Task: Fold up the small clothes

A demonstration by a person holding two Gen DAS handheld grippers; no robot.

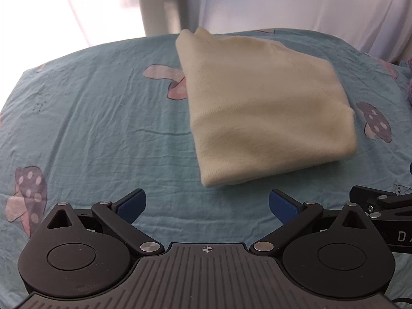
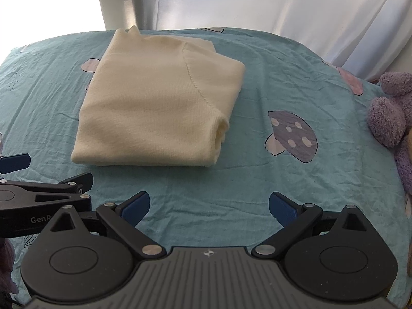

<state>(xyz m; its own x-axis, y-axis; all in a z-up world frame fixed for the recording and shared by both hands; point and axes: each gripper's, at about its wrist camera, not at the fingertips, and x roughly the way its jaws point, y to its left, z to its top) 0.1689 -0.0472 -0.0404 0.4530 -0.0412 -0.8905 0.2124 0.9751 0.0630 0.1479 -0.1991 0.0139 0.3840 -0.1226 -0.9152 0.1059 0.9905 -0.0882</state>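
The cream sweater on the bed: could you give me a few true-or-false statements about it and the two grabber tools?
1. The cream sweater lies folded on the teal sheet. True.
2. The left gripper is clamped on the sweater. False: it is open, short of the sweater.
3. The right gripper is open and holds nothing. True.
4. A purple plush toy sits on top of the sweater. False: it lies apart, at the sheet's right edge.
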